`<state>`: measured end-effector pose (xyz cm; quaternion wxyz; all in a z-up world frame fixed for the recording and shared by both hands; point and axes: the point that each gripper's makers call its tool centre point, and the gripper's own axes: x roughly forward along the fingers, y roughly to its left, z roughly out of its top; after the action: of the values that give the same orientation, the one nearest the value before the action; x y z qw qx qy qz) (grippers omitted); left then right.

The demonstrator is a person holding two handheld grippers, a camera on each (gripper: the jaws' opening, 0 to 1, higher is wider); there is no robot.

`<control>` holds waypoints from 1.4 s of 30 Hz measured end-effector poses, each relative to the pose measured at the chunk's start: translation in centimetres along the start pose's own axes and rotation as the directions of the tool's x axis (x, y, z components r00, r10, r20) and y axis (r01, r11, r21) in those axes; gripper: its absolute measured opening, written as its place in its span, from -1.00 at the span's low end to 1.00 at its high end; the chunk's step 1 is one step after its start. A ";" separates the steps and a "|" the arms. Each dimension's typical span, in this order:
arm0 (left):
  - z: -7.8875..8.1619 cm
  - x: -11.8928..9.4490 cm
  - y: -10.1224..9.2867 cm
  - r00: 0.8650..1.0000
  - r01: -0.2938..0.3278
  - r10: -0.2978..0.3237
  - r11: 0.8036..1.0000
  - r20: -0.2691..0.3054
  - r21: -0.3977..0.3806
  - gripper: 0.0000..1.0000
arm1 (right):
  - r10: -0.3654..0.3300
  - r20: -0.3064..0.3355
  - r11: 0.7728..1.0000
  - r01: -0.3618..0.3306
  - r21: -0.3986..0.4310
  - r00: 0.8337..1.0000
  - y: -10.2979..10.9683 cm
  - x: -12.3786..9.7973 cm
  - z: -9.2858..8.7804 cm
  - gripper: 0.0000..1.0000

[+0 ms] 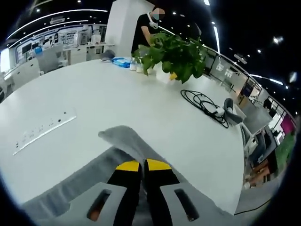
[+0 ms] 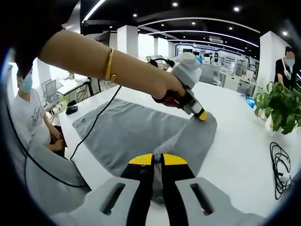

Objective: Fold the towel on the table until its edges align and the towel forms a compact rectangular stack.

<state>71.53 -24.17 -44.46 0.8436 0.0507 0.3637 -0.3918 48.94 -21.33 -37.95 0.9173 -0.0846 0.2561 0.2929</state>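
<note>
Your R gripper point(image 2: 157, 159) pinches the gray towel point(image 2: 127, 129) edge w/ jaws narrow, L gripper point(image 1: 141, 165) likewise clamps its far corner on the table point(image 1: 94, 99).

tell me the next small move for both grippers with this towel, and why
Probably carry both pinched corners across toward the towel's flat far edge. The left gripper and right gripper are each shut on a corner of the grey towel, that side is lifted into a partial fold, and the rest lies flat on the white table, so the edges aren't aligned yet.
</note>
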 end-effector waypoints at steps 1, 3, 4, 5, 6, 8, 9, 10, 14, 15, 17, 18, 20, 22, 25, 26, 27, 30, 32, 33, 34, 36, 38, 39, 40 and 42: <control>-0.2 -0.5 0.1 1.000 -0.006 0.007 1.000 0.008 -0.007 -0.95 | 0.006 0.000 1.000 -0.006 -0.002 1.000 0.4 0.0 0.0 -0.94; -1.1 -1.6 0.3 1.000 -0.014 0.014 1.000 0.016 -0.023 -0.95 | 0.024 -0.005 1.000 -0.024 -0.007 1.000 1.3 0.1 0.0 -0.94; -1.7 -2.2 0.4 1.000 -0.016 0.017 1.000 0.016 -0.027 -0.95 | 0.037 -0.011 0.999 -0.037 -0.007 0.999 2.0 0.2 -0.1 -0.94; -1.9 -2.3 0.7 1.000 -0.020 0.021 0.999 0.013 -0.031 -0.95 | 0.046 -0.013 0.999 -0.046 -0.010 0.999 2.4 0.3 -0.2 -0.94; -2.2 -2.5 0.9 1.000 -0.024 0.024 0.999 0.010 -0.035 -0.95 | 0.049 -0.014 0.999 -0.050 -0.012 0.999 2.6 0.3 -0.2 -0.94; -3.0 -3.6 1.0 1.000 -0.028 0.028 0.999 0.010 -0.044 -0.95 | 0.072 -0.022 0.997 -0.072 -0.030 0.997 3.8 0.5 -0.2 -0.94; -3.1 -3.7 1.5 0.999 -0.030 0.031 0.998 0.010 -0.051 -0.95 | 0.076 -0.022 0.997 -0.077 -0.033 0.997 4.1 0.5 -0.1 -0.94; -3.1 -3.9 1.8 0.999 -0.034 0.035 0.998 0.011 -0.050 -0.95 | 0.085 -0.024 0.996 -0.086 -0.038 0.996 4.6 0.6 0.0 -0.94; -3.5 -5.6 2.3 0.998 -0.053 0.055 0.997 0.032 -0.059 -0.95 | 0.103 -0.029 0.993 -0.104 -0.052 0.994 5.5 1.0 0.2 -0.94; -3.4 -6.1 2.7 0.997 -0.060 0.062 0.996 0.041 -0.059 -0.95 | 0.108 -0.029 0.992 -0.110 -0.055 0.994 5.8 1.1 0.4 -0.94; -3.3 -6.9 3.1 0.996 -0.068 0.071 0.996 0.050 -0.054 -0.95 | 0.119 -0.030 0.991 -0.120 -0.061 0.992 6.2 1.2 0.6 -0.94; -3.1 -7.8 3.5 0.995 -0.074 0.077 0.996 0.056 -0.053 -0.95 | 0.121 -0.030 0.990 -0.123 -0.064 0.992 6.4 1.3 0.7 -0.94; -3.2 -8.5 4.2 0.994 -0.085 0.089 0.995 0.066 -0.053 -0.95 | 0.127 -0.027 0.989 -0.128 -0.069 0.992 6.8 1.5 1.0 -0.94; -3.3 -9.3 4.9 0.992 -0.097 0.101 0.994 0.074 -0.055 -0.95 | 0.132 -0.024 0.988 -0.134 -0.074 0.991 7.2 1.9 1.3 -0.94; -4.0 -9.9 6.2 0.990 -0.117 0.121 0.992 0.072 -0.053 -0.95 | 0.149 -0.020 0.986 -0.150 -0.073 0.989 8.1 2.5 1.7 -0.94; -4.2 -10.2 6.4 0.990 -0.122 0.125 0.991 0.071 -0.051 -0.95 | 0.160 -0.021 0.984 -0.161 -0.073 0.987 8.7 2.8 1.8 -0.94; -4.4 -10.6 7.0 0.989 -0.127 0.130 0.991 0.070 -0.047 -0.95 | 0.167 -0.022 0.983 -0.168 -0.078 0.986 9.2 3.0 1.9 -0.94; -4.8 -11.5 8.1 0.988 -0.133 0.136 0.990 0.073 -0.043 -0.95 | 0.195 -0.021 0.976 -0.196 -0.098 0.981 10.6 3.5 2.4 -0.94; -5.1 -12.2 8.9 0.987 -0.143 0.146 0.989 0.072 -0.041 -0.95 | 0.209 -0.020 0.972 -0.210 -0.107 0.978 11.3 3.8 2.7 -0.94; -5.3 -12.6 9.2 0.986 -0.148 0.150 0.988 0.073 -0.041 -0.95 | 0.219 -0.021 0.969 -0.220 -0.111 0.976 11.8 3.9 3.0 -0.94; -5.4 -13.0 9.5 0.985 -0.152 0.155 0.987 0.073 -0.044 -0.95 | 0.225 -0.019 0.968 -0.225 -0.114 0.974 12.1 4.1 3.2 -0.94; -5.8 -13.6 10.6 0.983 -0.163 0.167 0.985 0.079 -0.055 -0.95 | 0.239 -0.018 0.963 -0.240 -0.124 0.971 12.9 4.6 3.6 -0.94; -6.1 -14.1 11.7 0.982 -0.166 0.171 0.984 0.084 -0.062 -0.95 | 0.256 -0.017 0.957 -0.256 -0.134 0.967 13.7 5.0 4.1 -0.94; -6.1 -14.3 12.0 0.981 -0.168 0.173 0.984 0.085 -0.061 -0.95 | 0.266 -0.016 0.954 -0.266 -0.141 0.964 14.1 5.2 4.3 -0.94; -6.3 -14.7 12.3 0.980 -0.174 0.179 0.983 0.086 -0.058 -0.95 | 0.273 -0.016 0.951 -0.273 -0.147 0.962 14.5 5.3 4.5 -0.94; -6.5 -15.6 12.4 0.978 -0.184 0.189 0.981 0.090 -0.055 -0.95 | 0.287 -0.016 0.944 -0.285 -0.166 0.958 15.3 5.6 5.0 -0.94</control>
<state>69.82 -3.49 -41.48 0.8938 0.0465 0.3258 -0.3045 46.02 -4.63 -36.68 0.8559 -0.1215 0.2364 0.4436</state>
